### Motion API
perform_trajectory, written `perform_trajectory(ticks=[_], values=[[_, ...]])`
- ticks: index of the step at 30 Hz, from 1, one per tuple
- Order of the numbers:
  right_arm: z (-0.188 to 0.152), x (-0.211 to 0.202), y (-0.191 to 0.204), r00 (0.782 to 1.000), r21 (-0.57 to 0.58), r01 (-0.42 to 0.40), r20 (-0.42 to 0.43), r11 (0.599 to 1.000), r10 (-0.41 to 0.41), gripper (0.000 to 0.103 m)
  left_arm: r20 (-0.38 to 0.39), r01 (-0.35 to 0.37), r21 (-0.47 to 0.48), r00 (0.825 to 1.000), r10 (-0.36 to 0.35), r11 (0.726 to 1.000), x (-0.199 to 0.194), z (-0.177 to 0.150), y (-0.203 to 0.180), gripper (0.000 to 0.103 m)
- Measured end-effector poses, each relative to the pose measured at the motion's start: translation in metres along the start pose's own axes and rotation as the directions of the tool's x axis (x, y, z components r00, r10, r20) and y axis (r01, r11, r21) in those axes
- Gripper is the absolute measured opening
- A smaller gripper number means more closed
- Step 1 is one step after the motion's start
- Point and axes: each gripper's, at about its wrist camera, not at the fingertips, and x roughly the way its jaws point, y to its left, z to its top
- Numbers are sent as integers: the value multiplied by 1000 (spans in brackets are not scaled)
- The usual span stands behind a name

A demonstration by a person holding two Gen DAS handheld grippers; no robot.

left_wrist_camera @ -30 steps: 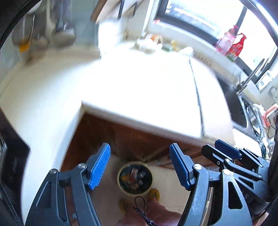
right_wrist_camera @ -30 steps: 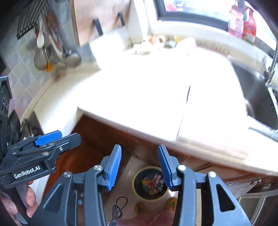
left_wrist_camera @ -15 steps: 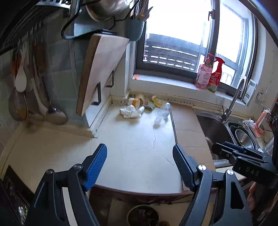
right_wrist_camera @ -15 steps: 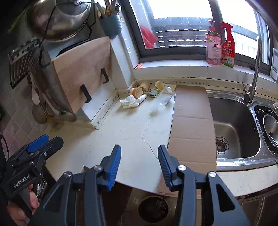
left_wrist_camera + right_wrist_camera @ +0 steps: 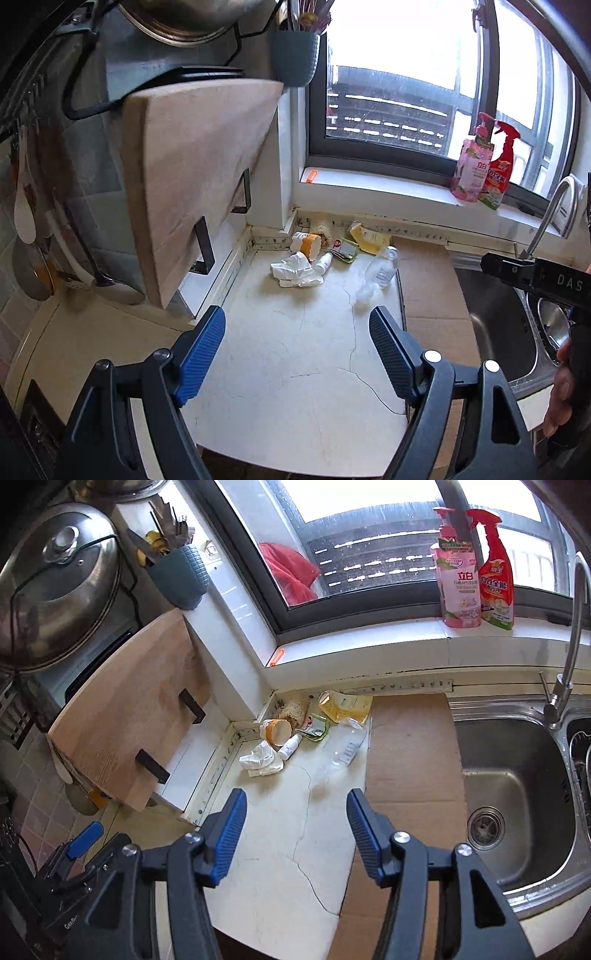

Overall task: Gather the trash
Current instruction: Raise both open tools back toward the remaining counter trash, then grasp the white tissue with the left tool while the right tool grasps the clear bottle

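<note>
Trash lies in the back corner of the counter: a crumpled white tissue [image 5: 295,269] [image 5: 262,760], an orange-and-white paper cup [image 5: 308,242] [image 5: 277,731] on its side, a small white bottle [image 5: 323,260] [image 5: 290,746], a green wrapper [image 5: 345,249] [image 5: 317,725], a yellow pouch [image 5: 364,236] [image 5: 345,703] and a clear plastic bottle [image 5: 378,271] [image 5: 341,751] lying flat. My left gripper [image 5: 297,347] is open and empty above the near counter. My right gripper [image 5: 293,825] is open and empty, also short of the trash.
A wooden cutting board [image 5: 195,173] [image 5: 122,716] leans on a rack at left. A cardboard sheet [image 5: 428,284] [image 5: 410,760] covers the counter beside the steel sink [image 5: 517,782]. Two cleaner bottles [image 5: 476,572] stand on the windowsill. A tap [image 5: 569,664] rises at right.
Both grippers have tilted up from looking at the floor bin below the counter edge and moved forward over the counter toward the trash. The right gripper's fingers have spread wider.
</note>
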Motion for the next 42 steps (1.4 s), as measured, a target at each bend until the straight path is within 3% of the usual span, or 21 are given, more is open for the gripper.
perform_trajectory(ticks=[8, 14, 20, 24, 28, 30, 33, 42], values=[[54, 123, -52, 983, 49, -35, -177, 998, 44, 58, -154, -54, -40, 987, 47, 998, 130, 40, -28, 80], [66, 213, -79, 956, 110, -16, -289, 994, 47, 58, -276, -70, -7, 959, 65, 998, 229, 60, -33, 80], [59, 273, -96, 929, 200, 41, -369, 979, 37, 60, -378, -69, -78, 925, 35, 995, 295, 64, -14, 80], [59, 289, -91, 932, 213, 7, -355, 977, 71, 61, -401, -73, -160, 916, 3, 984, 319, 62, 5, 80], [58, 302, -81, 920, 187, -23, -382, 982, 94, 61, -419, -75, -237, 908, -32, 969, 339, 59, 19, 80], [56, 302, -75, 919, 146, -35, -383, 989, 89, 56, -428, -76, -263, 902, -46, 962, 349, 58, 23, 80], [54, 298, -68, 923, 87, -50, -377, 995, 79, 56, -439, -72, -282, 896, -62, 957, 360, 57, 25, 80], [60, 280, -69, 928, 69, -100, -352, 993, 118, 56, -469, -101, -334, 880, -72, 937, 389, 55, 29, 80]])
